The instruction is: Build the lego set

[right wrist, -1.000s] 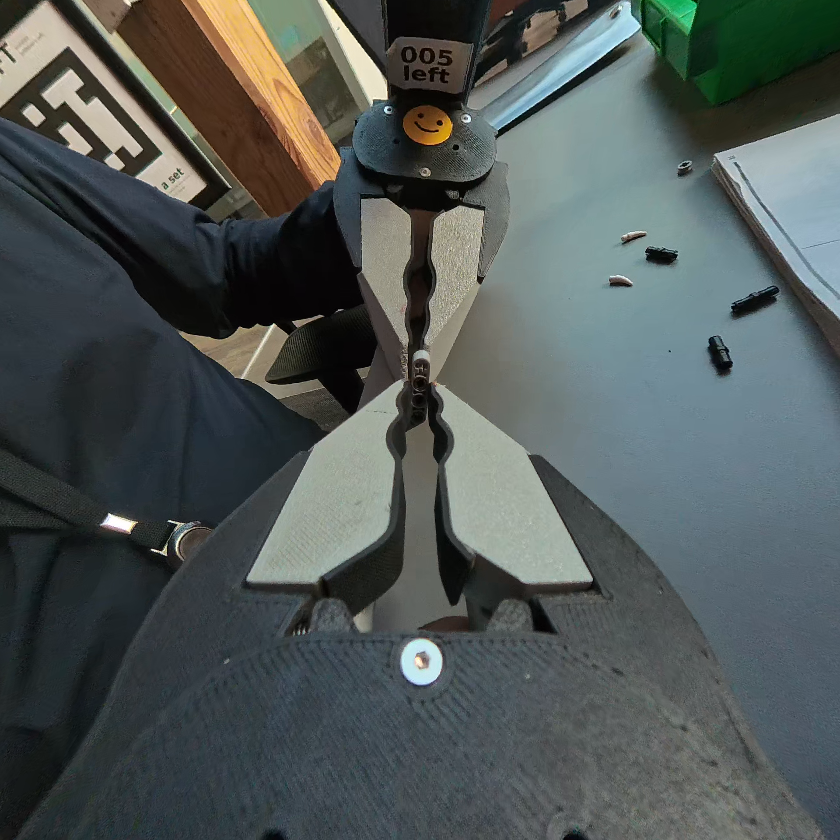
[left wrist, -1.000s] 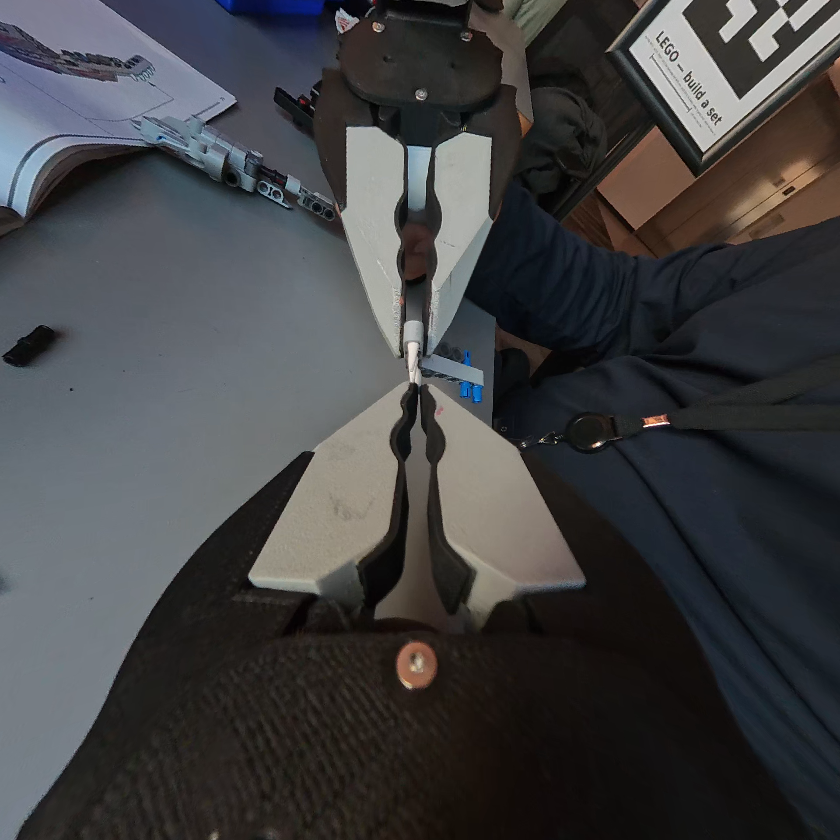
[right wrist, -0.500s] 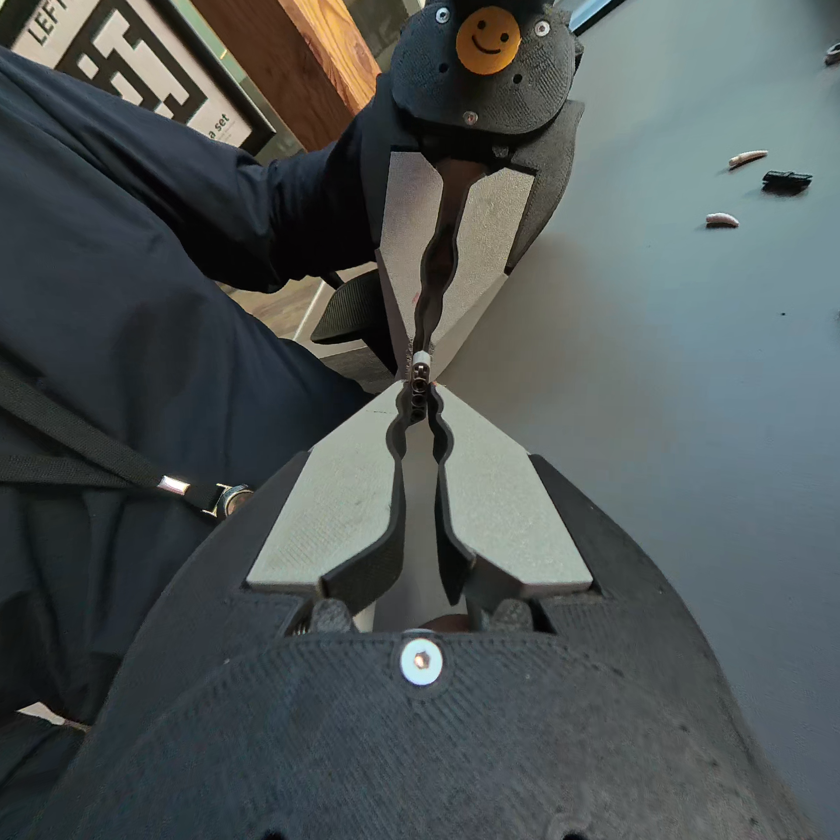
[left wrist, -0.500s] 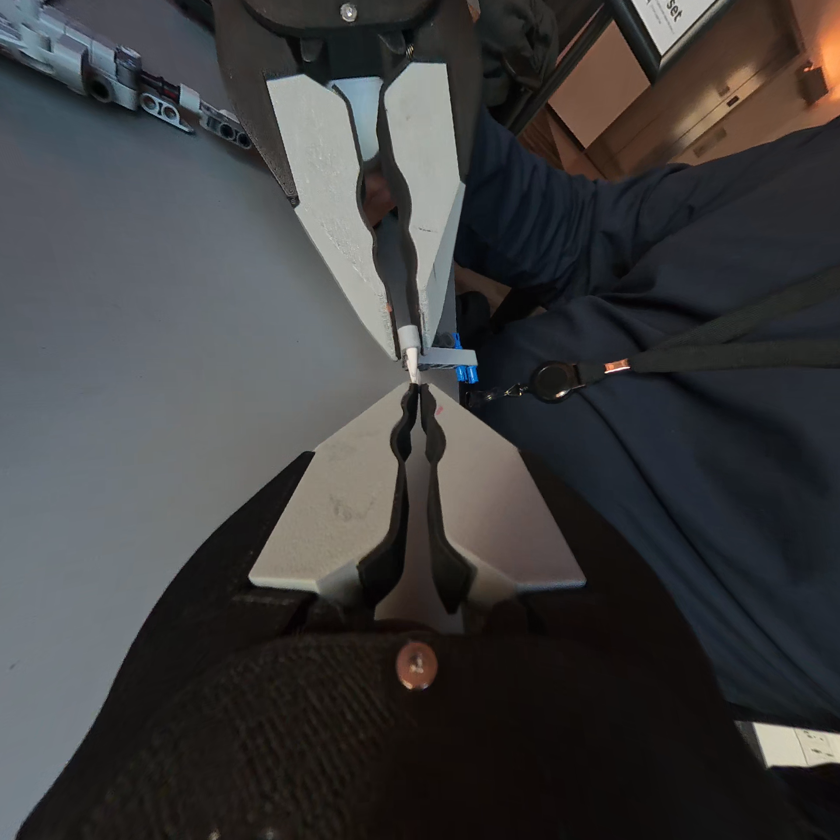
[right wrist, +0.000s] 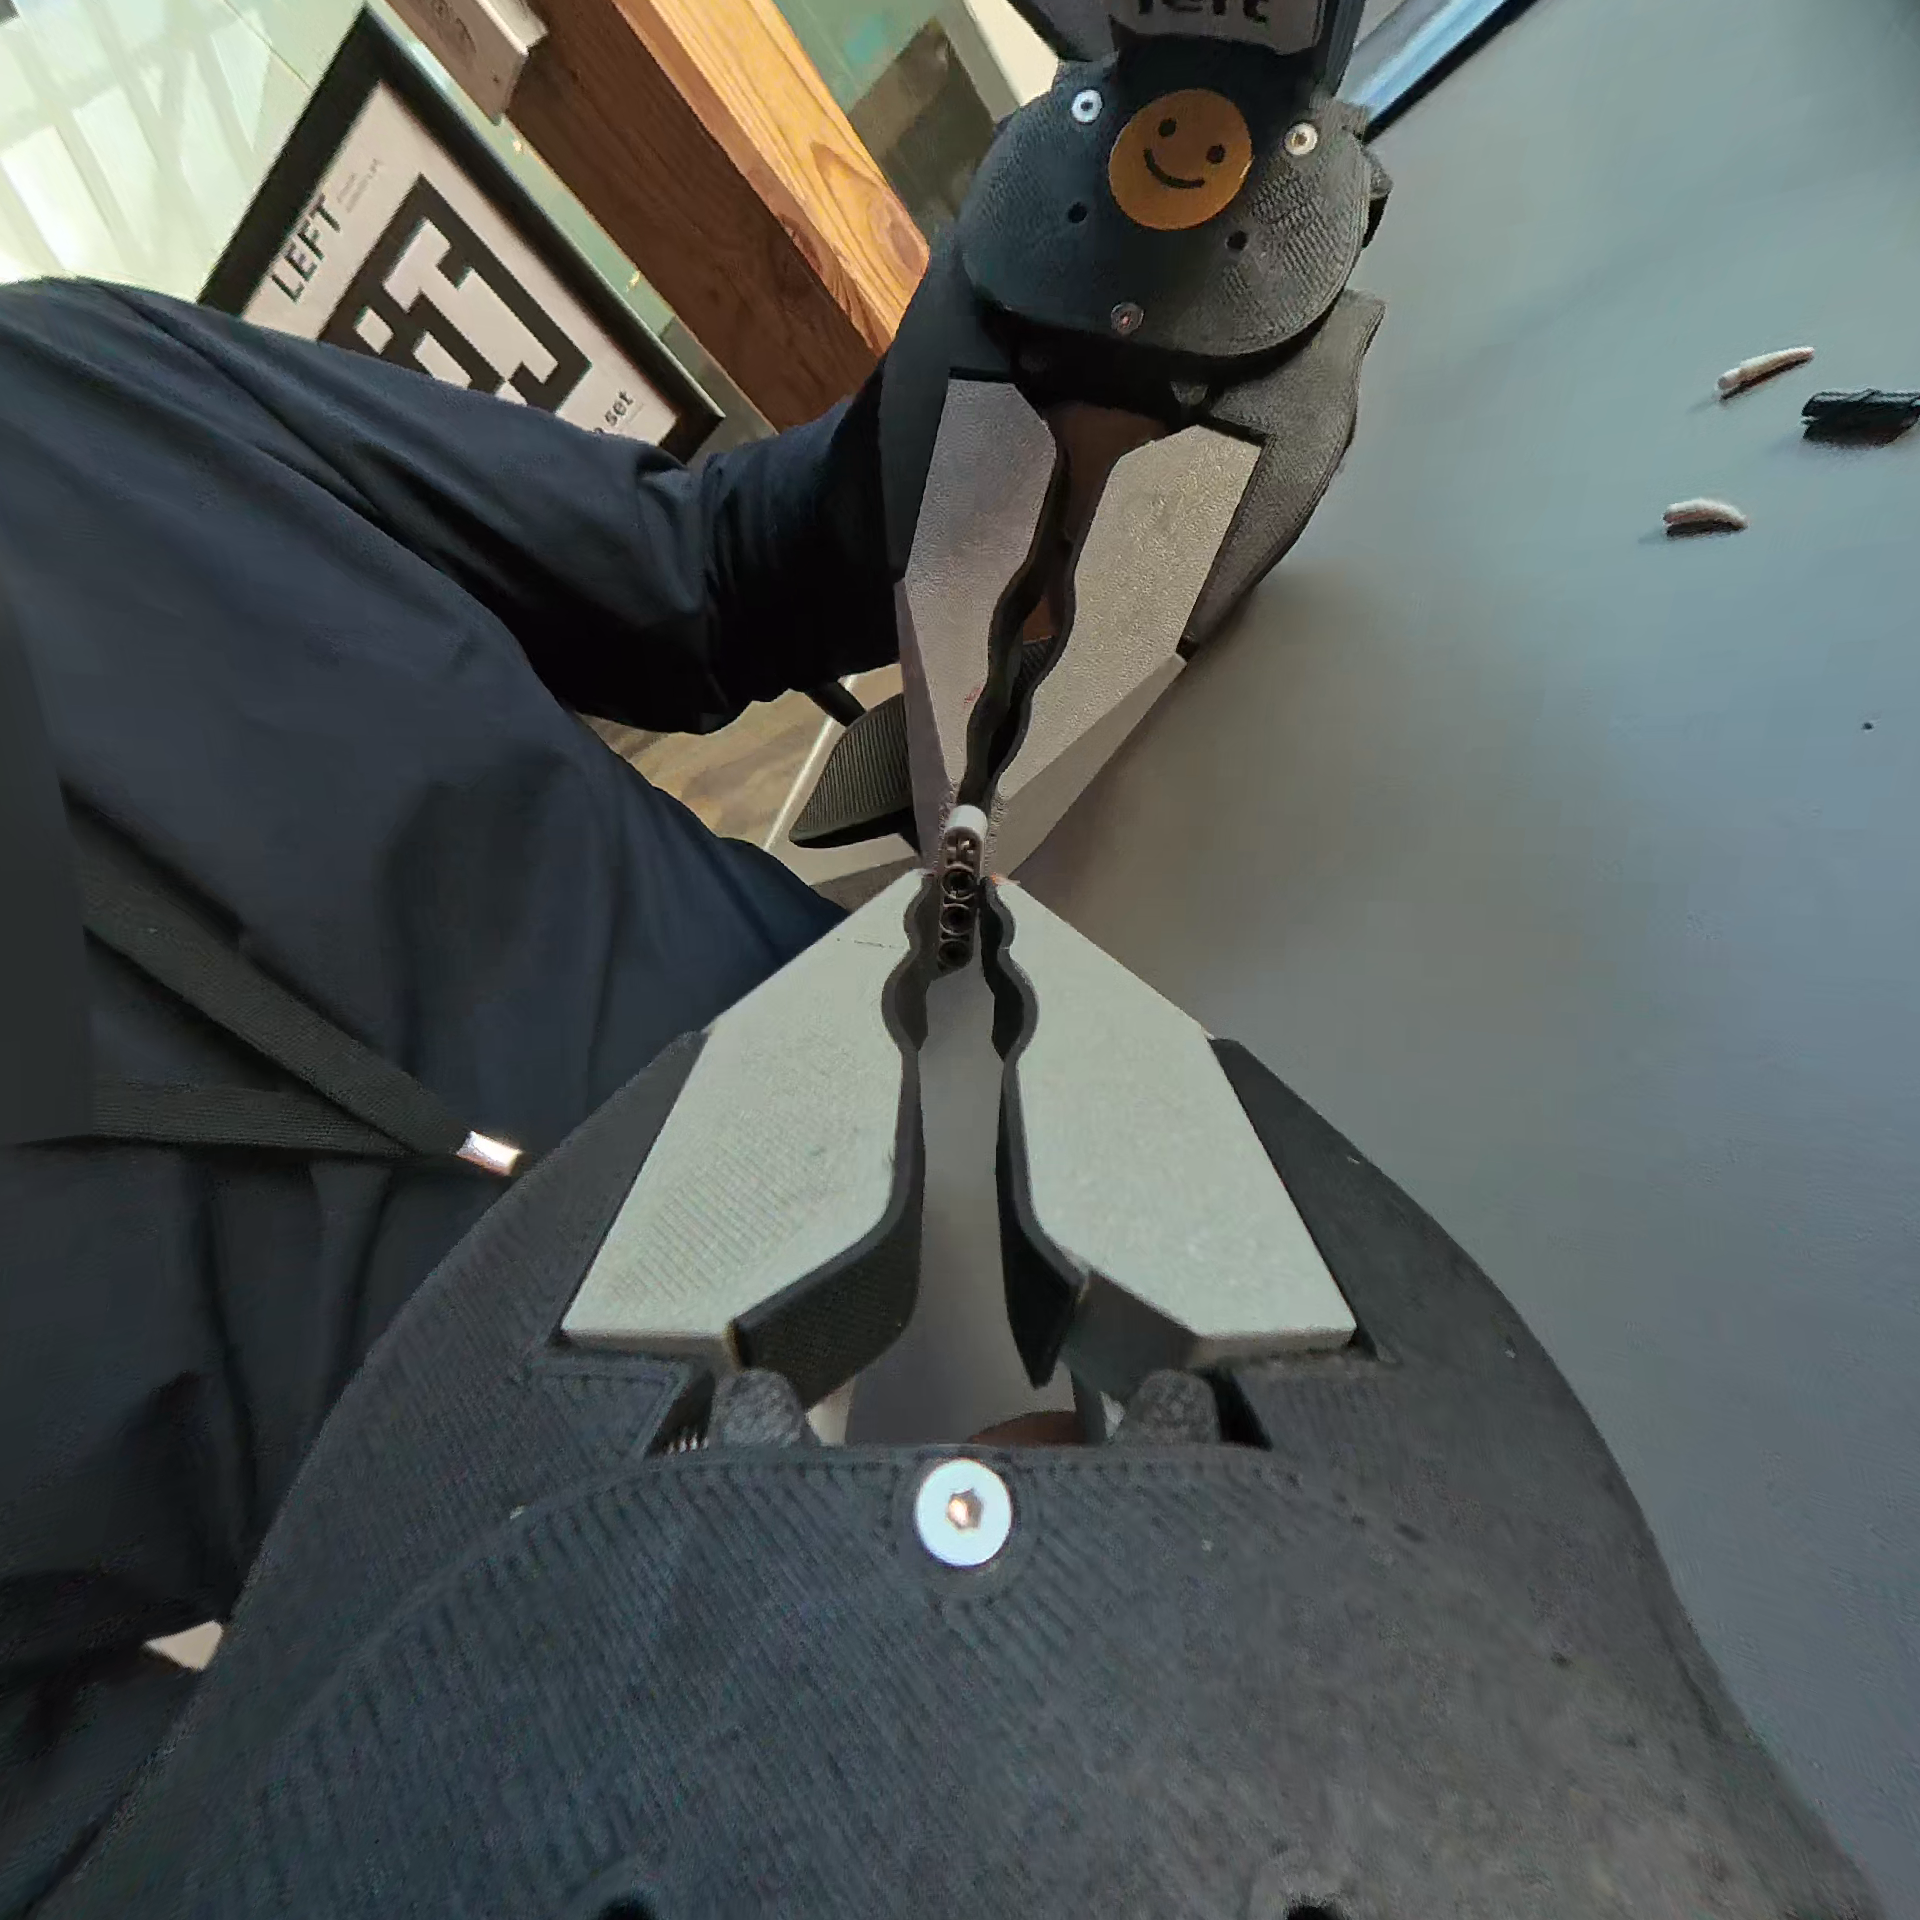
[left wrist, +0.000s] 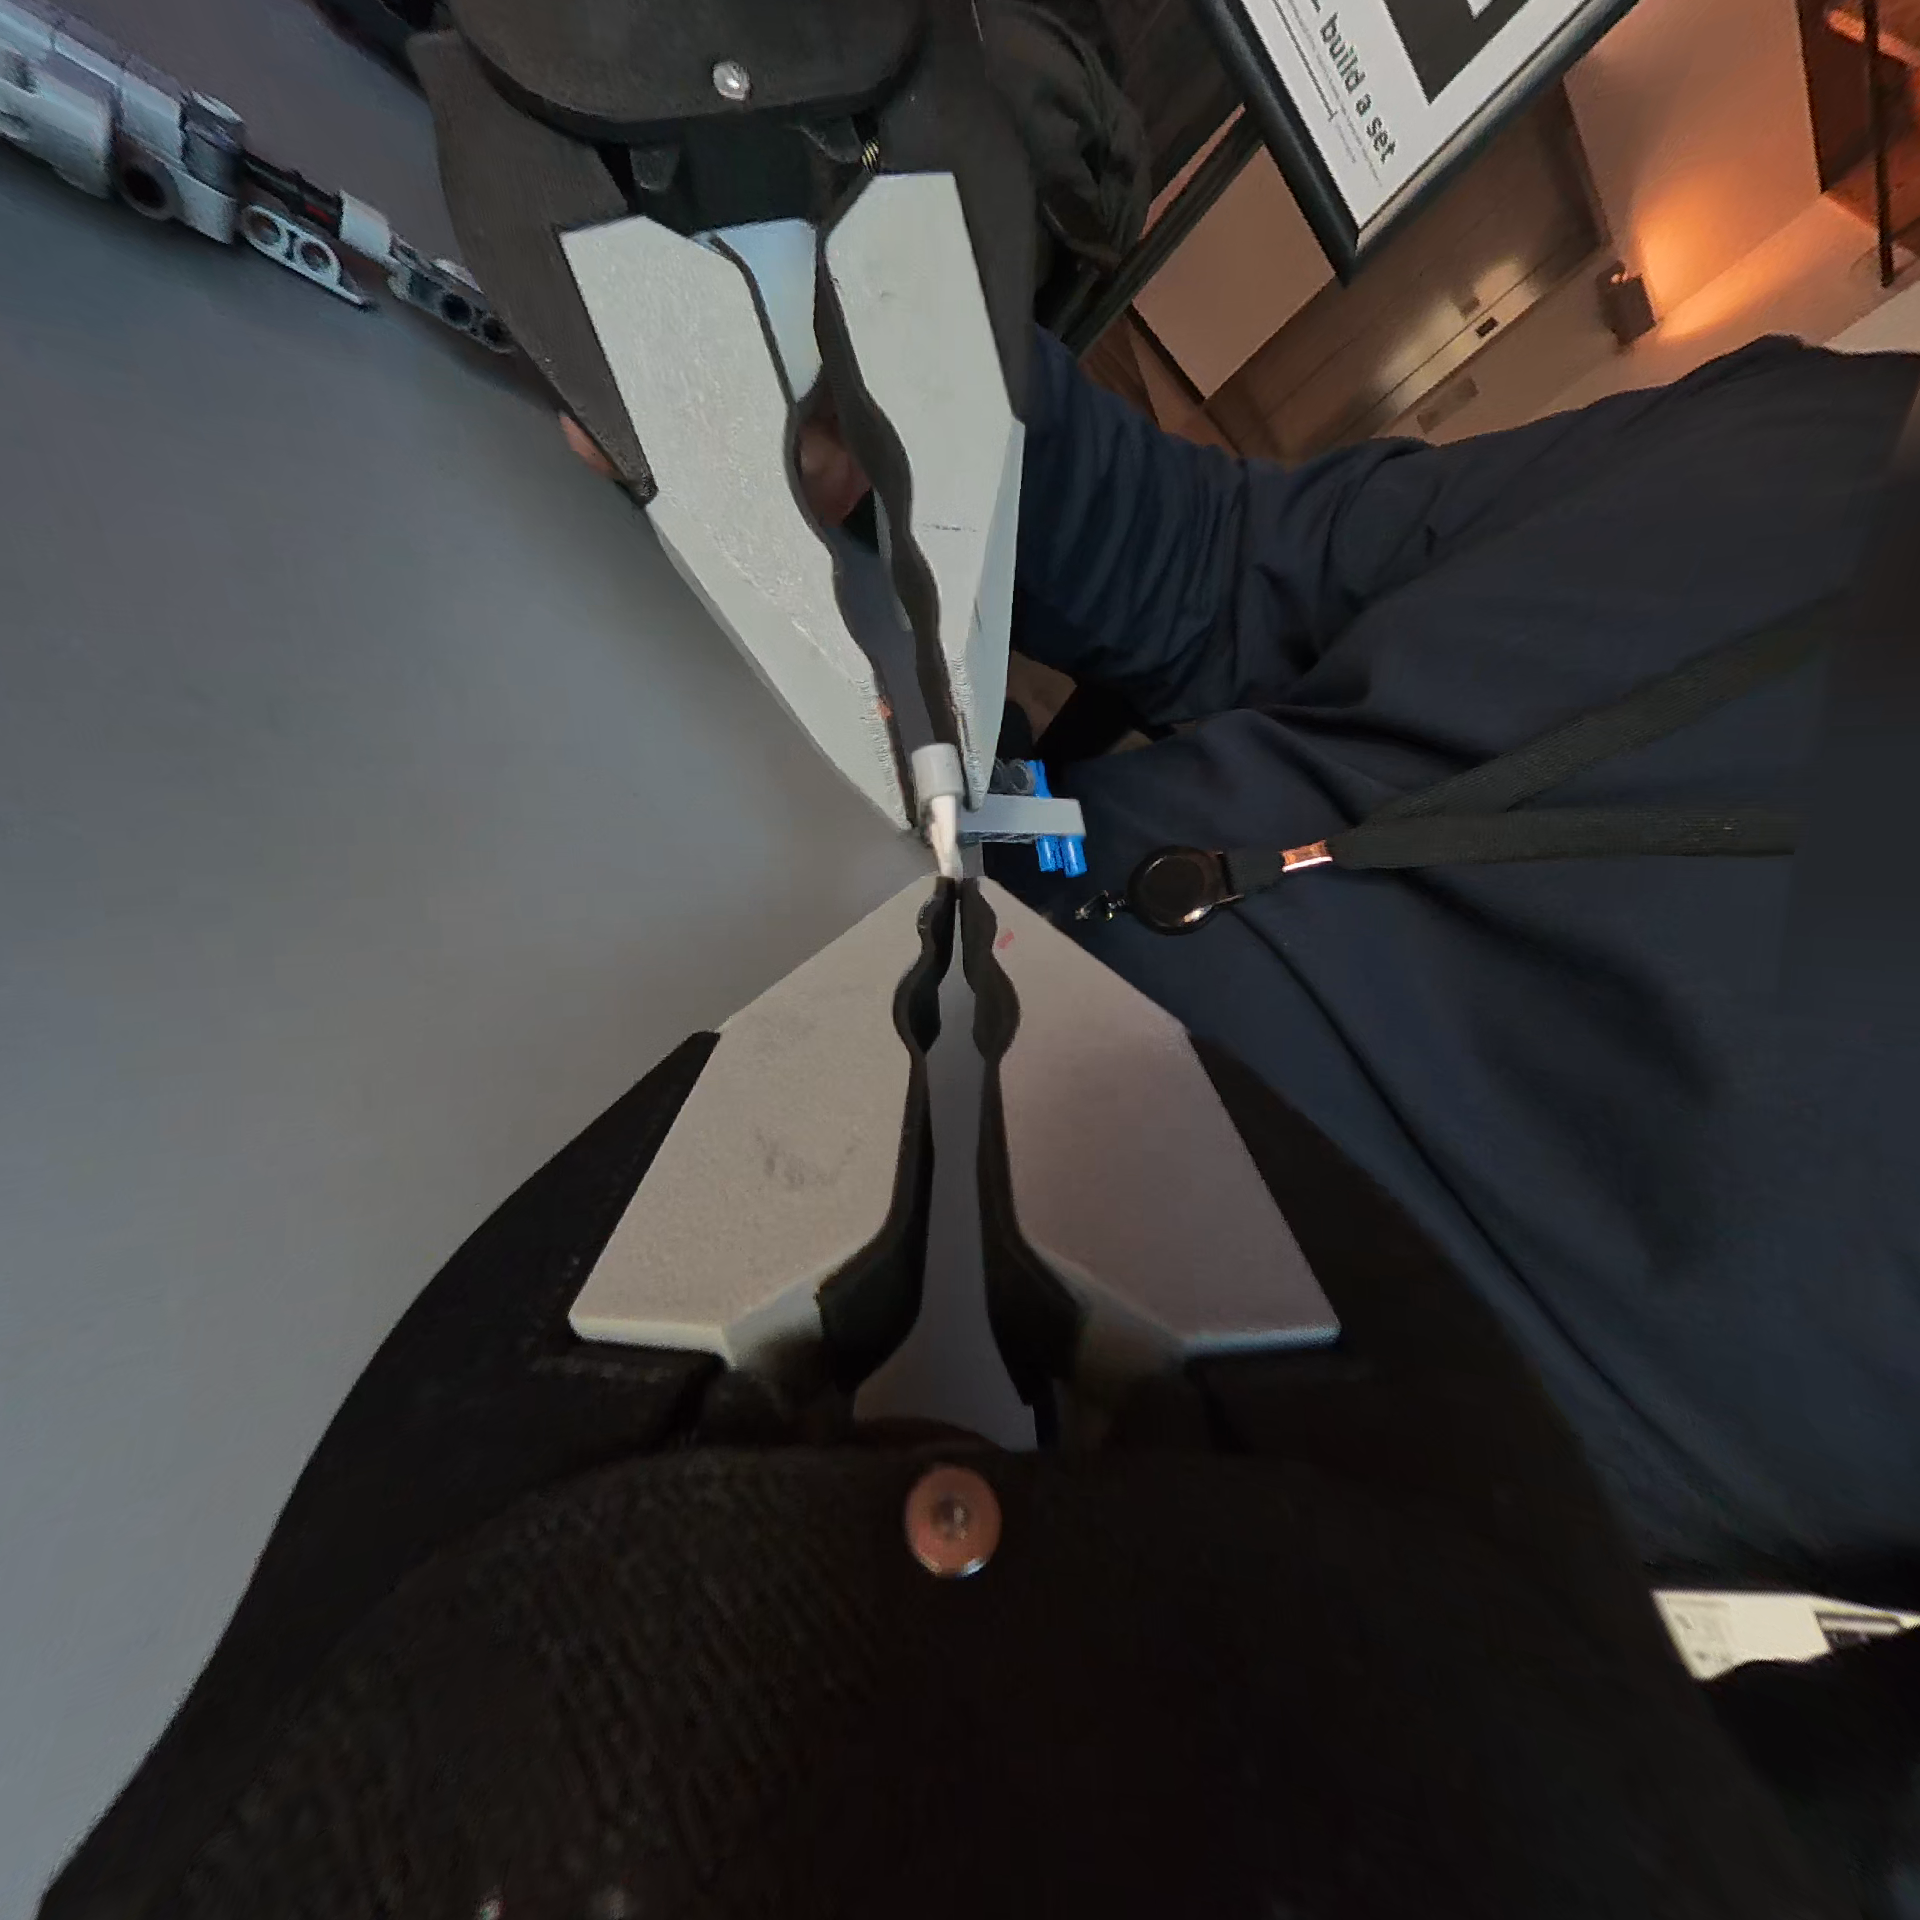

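Grey tabletop (left wrist: 312,727) lay bare below; both tongs, left (left wrist: 957,883) and right (right wrist: 957,906), pinched shut tip-to-tip on one small grey beam (right wrist: 957,914) with blue pins (left wrist: 1058,854).

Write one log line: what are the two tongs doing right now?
left tongs: shut on white tooth piece | right tongs: shut on grey beam | tips meeting above table

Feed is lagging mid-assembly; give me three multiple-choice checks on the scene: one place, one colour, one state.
1. Where does the grey assembly lie? A on the table B on a lap C on a shelf
2. Pins in the right claw's grey beam are A red B blue C yellow
3. The left claw is A wide open B shut on a white piece C unseen
Answers: A, it rests on the table; B, blue shows under the beam; B, its tips pinch the piece.
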The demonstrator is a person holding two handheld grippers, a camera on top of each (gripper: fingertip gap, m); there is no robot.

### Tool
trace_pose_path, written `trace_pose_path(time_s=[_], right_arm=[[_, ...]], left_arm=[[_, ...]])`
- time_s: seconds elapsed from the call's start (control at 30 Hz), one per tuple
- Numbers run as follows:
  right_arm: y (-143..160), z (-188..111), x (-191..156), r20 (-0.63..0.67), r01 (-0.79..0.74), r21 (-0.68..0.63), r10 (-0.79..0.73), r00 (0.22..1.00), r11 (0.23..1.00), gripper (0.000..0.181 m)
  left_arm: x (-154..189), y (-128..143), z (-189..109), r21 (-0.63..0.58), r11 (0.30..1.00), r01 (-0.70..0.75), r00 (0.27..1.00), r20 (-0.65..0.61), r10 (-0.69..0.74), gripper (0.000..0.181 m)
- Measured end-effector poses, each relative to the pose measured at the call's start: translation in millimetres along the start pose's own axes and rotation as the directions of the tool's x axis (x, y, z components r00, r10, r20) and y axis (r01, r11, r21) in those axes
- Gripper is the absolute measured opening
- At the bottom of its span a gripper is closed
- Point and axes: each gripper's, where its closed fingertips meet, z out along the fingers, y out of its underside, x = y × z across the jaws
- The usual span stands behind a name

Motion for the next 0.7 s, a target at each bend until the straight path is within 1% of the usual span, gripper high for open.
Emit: trace_pose_path(time_s=[0.07, 0.17, 0.3, 0.37, 0.43, 0.5, 0.53, 0.63, 0.7], right_arm=[[0.2, 0.2, 2.6, -0.032, 0.014, -0.001, -0.014, 0.999, 1.0, 0.005], [6.2, 3.5, 2.8, -0.052, 0.038, -0.048, -0.041, 0.998, 0.998, 0.005], [3.9, 1.5, 4.5, -0.054, 0.022, -0.03, -0.023, 0.998, 0.999, 0.005], [3.6, -0.1, 7.8, -0.075, 0.02, -0.028, -0.022, 0.997, 0.999, 0.005], [3.3, -5.4, 15.4, -0.127, 0.029, -0.03, -0.032, 0.991, 0.999, 0.005], [8.3, -13.1, 27.3, -0.209, 0.058, -0.083, -0.075, 0.975, 0.995, 0.005], [10.7, -14.2, 29.8, -0.22, 0.065, -0.109, -0.088, 0.972, 0.992, 0.005], [21.1, -11.8, 43.8, -0.267, 0.02, -0.202, -0.075, 0.961, 0.979, 0.005], [22.1, -11.5, 51.9, -0.308, 0.028, -0.234, -0.102, 0.946, 0.972, 0.005]], left_arm=[[-3.0, -5.3, -2.9, 0.04, 0.999, 0.021, 1.0, 0.007, -0.021, 0.0], [-3.7, -6.0, -3.3, 0.046, 0.999, 0.02, 1.0, 0.012, -0.021, 0.0], [-6.8, -7.1, -4.0, 0.053, 0.998, 0.029, 0.999, 0.03, -0.031, 0.0], [-12.8, -4.5, -5.2, 0.034, 0.999, 0.016, 0.997, 0.081, -0.018, 0.0], [-23.4, -0.2, -9.1, 0.006, 1.0, 0.011, 0.987, 0.159, -0.012, 0.0], [-34.4, 7.6, -13.3, -0.049, 0.999, 0.008, 0.971, 0.239, 0.004, 0.0], [-39.3, 10.1, -14.8, -0.068, 0.998, 0.009, 0.963, 0.271, 0.009, 0.0], [-44.5, 13.2, -13.8, -0.093, 0.995, 0.032, 0.957, 0.289, -0.004, 0.0], [-49.0, 13.2, -14.1, -0.096, 0.995, 0.043, 0.949, 0.314, -0.011, 0.0]])
